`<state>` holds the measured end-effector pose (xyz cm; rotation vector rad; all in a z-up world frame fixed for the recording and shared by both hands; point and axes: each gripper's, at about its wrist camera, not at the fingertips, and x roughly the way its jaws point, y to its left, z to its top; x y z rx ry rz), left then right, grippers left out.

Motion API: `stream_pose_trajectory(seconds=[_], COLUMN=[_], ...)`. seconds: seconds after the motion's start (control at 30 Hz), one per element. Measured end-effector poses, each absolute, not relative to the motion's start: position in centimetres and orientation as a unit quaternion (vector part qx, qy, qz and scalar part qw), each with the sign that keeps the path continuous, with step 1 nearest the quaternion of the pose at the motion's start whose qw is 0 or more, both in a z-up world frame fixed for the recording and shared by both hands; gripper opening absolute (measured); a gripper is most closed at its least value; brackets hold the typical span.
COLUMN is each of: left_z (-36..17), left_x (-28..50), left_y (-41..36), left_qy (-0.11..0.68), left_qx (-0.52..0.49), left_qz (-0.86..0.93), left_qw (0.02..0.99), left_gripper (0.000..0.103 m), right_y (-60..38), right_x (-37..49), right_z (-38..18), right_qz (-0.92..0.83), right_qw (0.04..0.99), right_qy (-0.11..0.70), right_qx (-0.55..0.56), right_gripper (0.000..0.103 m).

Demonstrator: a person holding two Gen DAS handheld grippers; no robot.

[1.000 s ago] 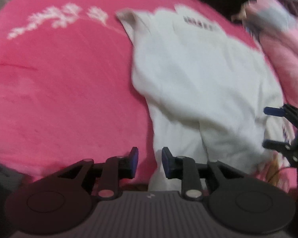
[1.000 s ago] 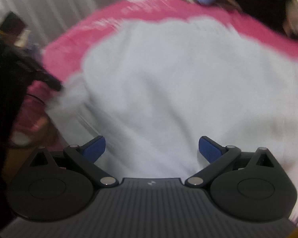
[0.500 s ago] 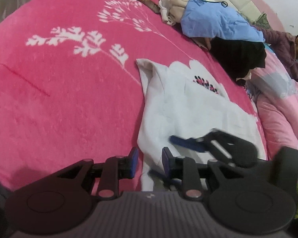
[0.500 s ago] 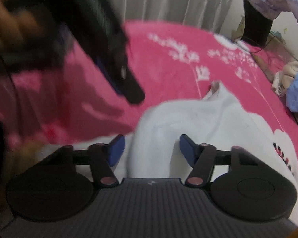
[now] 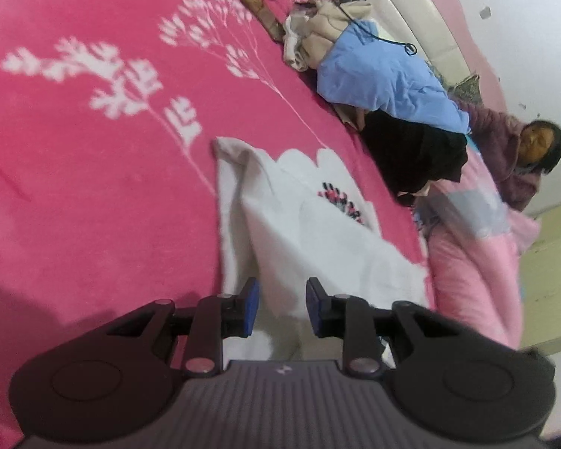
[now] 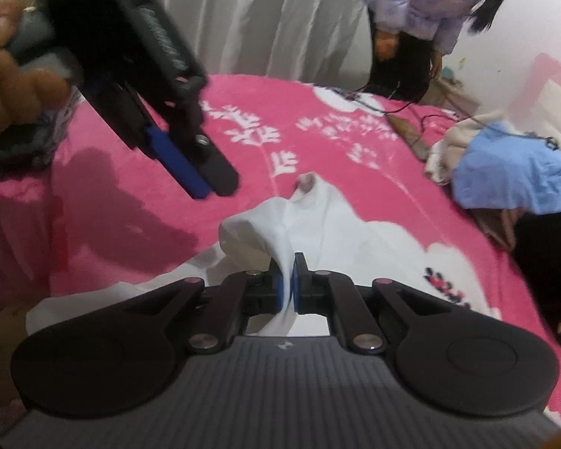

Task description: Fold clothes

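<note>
Since half a second ago the right gripper (image 6: 287,284) went from spread wide over the white garment (image 5: 318,239) to pinched tight on a raised fold of it, so the cloth tents up straight ahead of its pads. Garment's otherwise spread on the pink blanket (image 5: 93,172), running forward from both grippers, with a blue jacket (image 5: 385,82) and black clothes (image 5: 415,149) piled further ahead to the right. Left gripper (image 5: 282,307) hovers part-open over the near hem, holding nothing.
</note>
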<state>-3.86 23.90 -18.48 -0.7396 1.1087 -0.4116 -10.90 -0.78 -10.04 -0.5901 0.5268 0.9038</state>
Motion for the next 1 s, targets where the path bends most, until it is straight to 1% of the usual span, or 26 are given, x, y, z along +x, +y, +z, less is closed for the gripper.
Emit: stream_pose_trajectory(seconds=[0.2, 0.33, 0.47, 0.53, 0.6, 0.67, 0.77, 0.83, 0.93, 1.0], left_z=[-21.4, -22.6, -25.3, -26.6, -27.9, -28.7, -28.2, -27.6, -26.8, -26.4], left_x=[-1.5, -1.5, -1.3, -1.5, -2.0, -2.7, -3.5, -3.5, -3.3, -3.1], left_y=[21.3, 20.9, 21.1, 21.9, 22.6, 23.0, 22.8, 22.0, 21.3, 21.4], left_qy=[0.546, 0.539, 0.553, 0.554, 0.551, 0.548, 0.533, 0.537, 0.548, 0.555], left_qx=[-0.339, -0.387, -0.438, -0.468, -0.504, -0.524, -0.517, -0.489, -0.446, -0.433], left_qz=[-0.184, -0.208, -0.206, -0.204, -0.203, -0.194, -0.189, -0.185, -0.17, -0.16], left_qw=[0.743, 0.719, 0.678, 0.658, 0.634, 0.622, 0.643, 0.662, 0.687, 0.692], left_gripper=[0.024, 0.024, 0.024, 0.025, 0.03, 0.031, 0.032, 0.032, 0.025, 0.023], right_y=[-0.8, -1.0, -0.2, 0.0, 0.2, 0.3, -0.1, -0.5, -0.5, -0.1], right_x=[-11.2, -11.8, -12.4, -12.4, -12.4, -12.6, -12.5, -12.4, -12.2, -12.2], right_z=[-10.0, -10.0, -11.0, -11.4, -11.6, -11.4, -10.6, -9.9, -10.2, -10.9], right_qz=[0.421, 0.422, 0.436, 0.439, 0.442, 0.443, 0.44, 0.44, 0.447, 0.45], right_qw=[0.831, 0.83, 0.817, 0.814, 0.811, 0.813, 0.823, 0.829, 0.825, 0.82], right_qy=[0.226, 0.216, 0.216, 0.221, 0.222, 0.216, 0.205, 0.197, 0.198, 0.204], right_qx=[-0.287, -0.294, -0.31, -0.311, -0.312, -0.311, -0.296, -0.283, -0.283, -0.289], right_gripper=[0.003, 0.003, 0.003, 0.003, 0.003, 0.004, 0.004, 0.004, 0.004, 0.004])
